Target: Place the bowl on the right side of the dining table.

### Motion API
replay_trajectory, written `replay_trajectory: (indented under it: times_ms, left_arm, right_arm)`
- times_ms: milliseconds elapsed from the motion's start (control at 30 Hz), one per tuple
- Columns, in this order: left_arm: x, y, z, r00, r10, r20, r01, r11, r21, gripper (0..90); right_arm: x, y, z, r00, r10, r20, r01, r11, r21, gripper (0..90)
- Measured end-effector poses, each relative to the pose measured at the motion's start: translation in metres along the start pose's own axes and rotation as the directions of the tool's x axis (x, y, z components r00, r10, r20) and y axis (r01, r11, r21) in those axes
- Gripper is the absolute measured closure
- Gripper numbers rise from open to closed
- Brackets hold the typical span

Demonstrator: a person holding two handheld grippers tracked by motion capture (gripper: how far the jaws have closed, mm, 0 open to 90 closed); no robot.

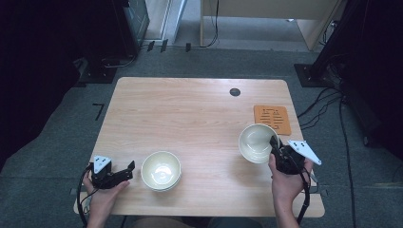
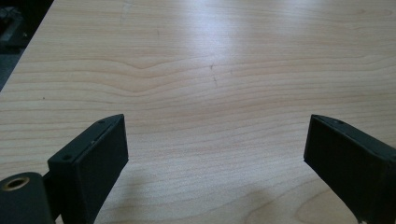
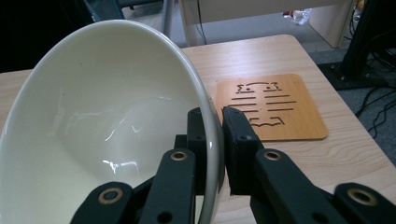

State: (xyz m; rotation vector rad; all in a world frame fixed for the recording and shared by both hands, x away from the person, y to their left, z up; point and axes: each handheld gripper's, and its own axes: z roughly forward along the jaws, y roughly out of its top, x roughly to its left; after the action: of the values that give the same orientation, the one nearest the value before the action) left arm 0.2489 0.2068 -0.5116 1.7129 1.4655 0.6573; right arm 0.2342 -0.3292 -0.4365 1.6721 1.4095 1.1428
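My right gripper point(image 1: 274, 143) is shut on the rim of a cream bowl point(image 1: 255, 141), holding it tilted above the table's right side. In the right gripper view the bowl point(image 3: 102, 126) fills the left half, its rim pinched by the right gripper point(image 3: 215, 122), one jaw inside and one outside. A second cream bowl point(image 1: 161, 170), seemingly a stack of two, rests near the table's front edge. Just left of it my left gripper point(image 1: 129, 170) stands open. In the left gripper view the left gripper point(image 2: 215, 140) has only bare wood between its wide-apart jaws.
An orange wooden coaster point(image 1: 272, 118) with cut-out lines lies at the table's right side, just behind the held bowl, and appears as the coaster point(image 3: 271, 105) beyond the jaws. A dark grommet point(image 1: 235, 91) sits near the far edge. Cables and stands surround the wooden table point(image 1: 199, 114).
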Motion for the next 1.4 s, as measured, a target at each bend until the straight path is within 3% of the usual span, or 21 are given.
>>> replay_trajectory:
  times_ms: [467,600,800,1400]
  left_arm:
    - [-0.003,0.0,0.003,0.9997,0.024,-0.007,-0.024,0.9994,0.023,5.6]
    - [-0.002,0.0,0.003,0.9999,0.014,-0.004,-0.014,0.9997,0.022,5.6]
    - [-0.002,0.0,0.003,0.9999,0.014,0.0,-0.014,0.9997,0.021,5.6]
    - [-0.001,0.0,0.002,0.9997,0.008,0.024,-0.008,0.9998,0.02,5.6]
  right_arm:
    - [-0.02,0.008,0.009,0.9983,0.034,0.047,-0.034,0.999,-0.004,83.3]
    - [-0.025,0.009,0.013,0.9977,0.04,0.054,-0.04,0.999,-0.002,83.3]
    - [-0.027,0.012,0.017,0.9979,0.034,0.054,-0.034,0.999,-0.006,83.3]
    - [-0.041,0.024,0.045,0.9911,0.055,0.121,-0.057,0.998,0.015,83.3]
